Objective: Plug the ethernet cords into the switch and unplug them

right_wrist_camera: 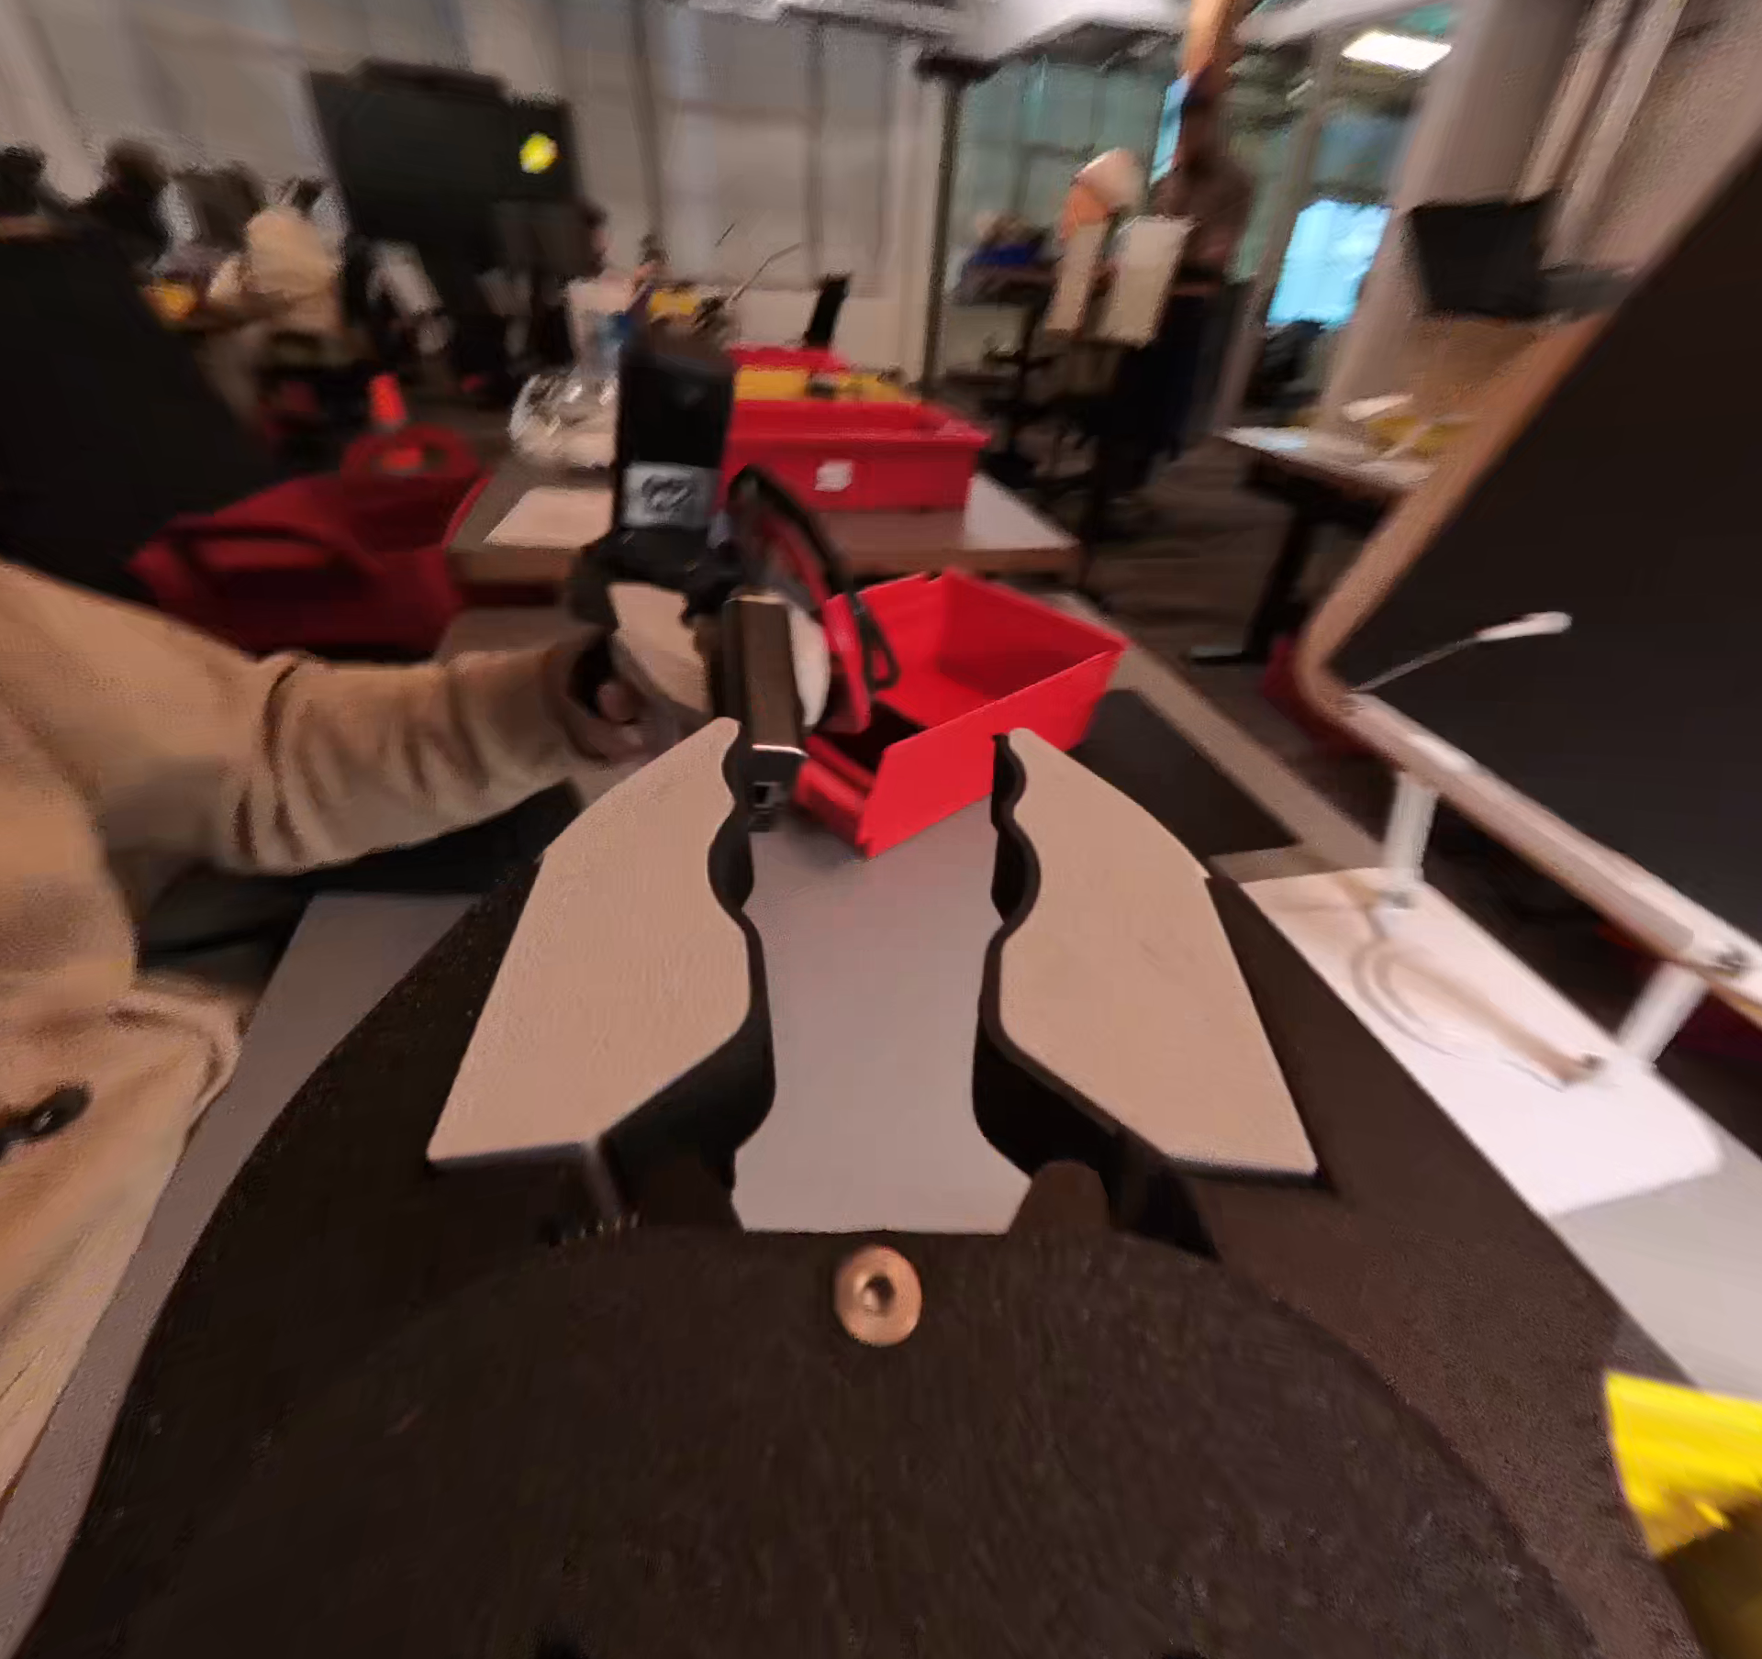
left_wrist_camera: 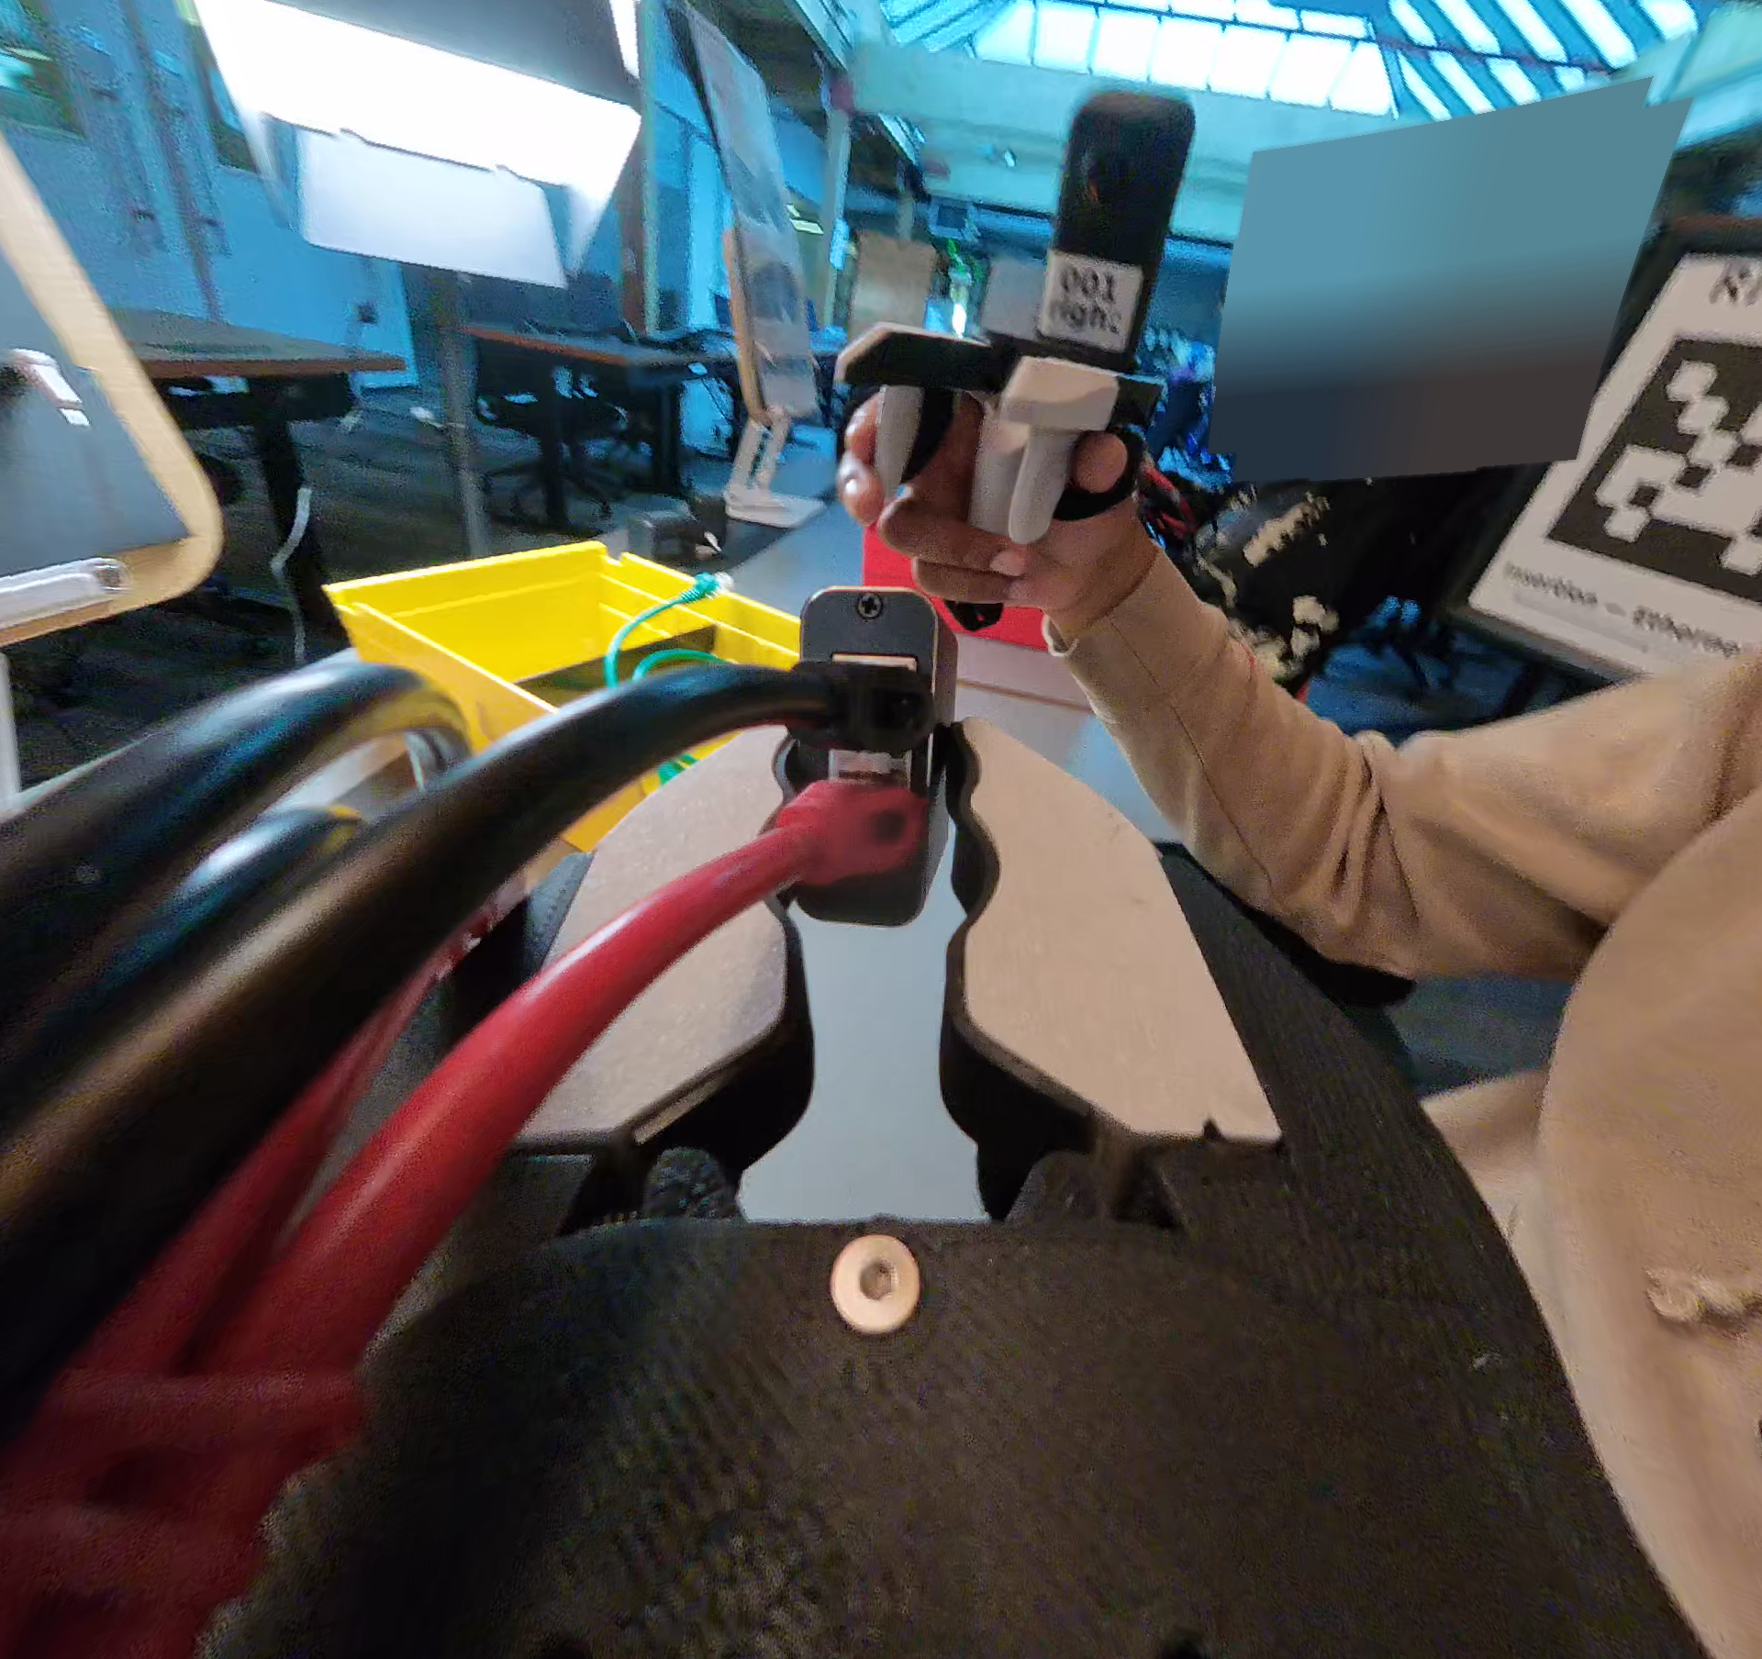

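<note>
Upright switch (left_wrist_camera: 872,755) in left tongs (left_wrist_camera: 872,812), ports prob. facing left.

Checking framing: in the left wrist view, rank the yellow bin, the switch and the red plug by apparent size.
1. yellow bin
2. switch
3. red plug
The bin sits farther off, so its lead is understated.

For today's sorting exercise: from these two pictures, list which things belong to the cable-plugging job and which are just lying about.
Belonging to the job:
- switch, held in the left tool
- black cord, plugged in
- red cord, plugged in
- right tool, open, holding nothing
- green cord, in the yellow bin

Lying about:
- red bin
- marker board
</note>
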The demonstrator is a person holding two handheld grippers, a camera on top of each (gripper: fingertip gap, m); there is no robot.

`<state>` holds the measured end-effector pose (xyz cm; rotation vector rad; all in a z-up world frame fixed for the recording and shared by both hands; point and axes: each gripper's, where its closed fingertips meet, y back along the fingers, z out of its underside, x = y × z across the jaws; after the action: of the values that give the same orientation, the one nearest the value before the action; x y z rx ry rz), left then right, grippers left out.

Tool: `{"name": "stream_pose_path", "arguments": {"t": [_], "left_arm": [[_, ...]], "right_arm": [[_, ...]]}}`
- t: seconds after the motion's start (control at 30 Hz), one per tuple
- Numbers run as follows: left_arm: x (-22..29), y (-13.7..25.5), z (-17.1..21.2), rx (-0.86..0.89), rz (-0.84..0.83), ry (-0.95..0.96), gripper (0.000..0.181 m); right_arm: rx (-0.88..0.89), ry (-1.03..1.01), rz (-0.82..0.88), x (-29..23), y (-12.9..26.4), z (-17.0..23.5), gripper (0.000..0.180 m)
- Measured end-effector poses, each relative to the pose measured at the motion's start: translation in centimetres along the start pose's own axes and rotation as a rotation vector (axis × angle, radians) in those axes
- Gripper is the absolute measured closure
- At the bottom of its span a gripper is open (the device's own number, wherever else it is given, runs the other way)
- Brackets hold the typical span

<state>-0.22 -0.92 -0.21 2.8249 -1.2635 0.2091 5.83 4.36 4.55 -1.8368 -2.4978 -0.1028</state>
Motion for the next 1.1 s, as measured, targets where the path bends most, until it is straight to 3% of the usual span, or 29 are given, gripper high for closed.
{"name": "stream_pose_path", "arguments": {"t": [0.1, 0.2, 0.27, 0.53, 0.7, 0.87, 0.93, 1.1], "left_arm": [[1.8, -0.9, 1.1, -0.089, 0.051, -0.065, 0.154], [2.5, -1.2, 2.6, -0.202, 0.051, -0.152, 0.154], [2.4, -1.1, 3.9, -0.305, 0.033, -0.201, 0.154], [1.9, -1.2, 9.4, -0.66, -0.024, -0.238, 0.15], [2.1, -1.4, 11.6, -0.768, -0.025, -0.258, 0.155], [1.2, -1.8, 10.7, -0.657, -0.027, -0.26, 0.15], [0.8, -2.0, 10.1, -0.588, -0.021, -0.253, 0.14], [0.6, -3.6, 9.1, -0.346, 0.037, -0.17, 0.125]], "right_arm": [[-0.181, 0.063, -0.132, -4.1, -4.6, 3.7, 0.126], [-0.243, 0.022, -0.231, -6.5, -6.7, 5.7, 0.134], [-0.254, 0.006, -0.225, -6.5, -7.2, 6.3, 0.14], [-0.327, 0.065, -0.164, -7.4, -8.7, 7.4, 0.14], [-0.373, 0.096, -0.151, -7.4, -9.7, 9.2, 0.172], [-0.311, 0.098, -0.118, -6.1, -9.4, 8.4, 0.175], [-0.261, 0.101, -0.108, -5.5, -9.0, 7.7, 0.176], [0.046, 0.037, -0.119, -4.9, -7.5, 3.2, 0.175]]}}
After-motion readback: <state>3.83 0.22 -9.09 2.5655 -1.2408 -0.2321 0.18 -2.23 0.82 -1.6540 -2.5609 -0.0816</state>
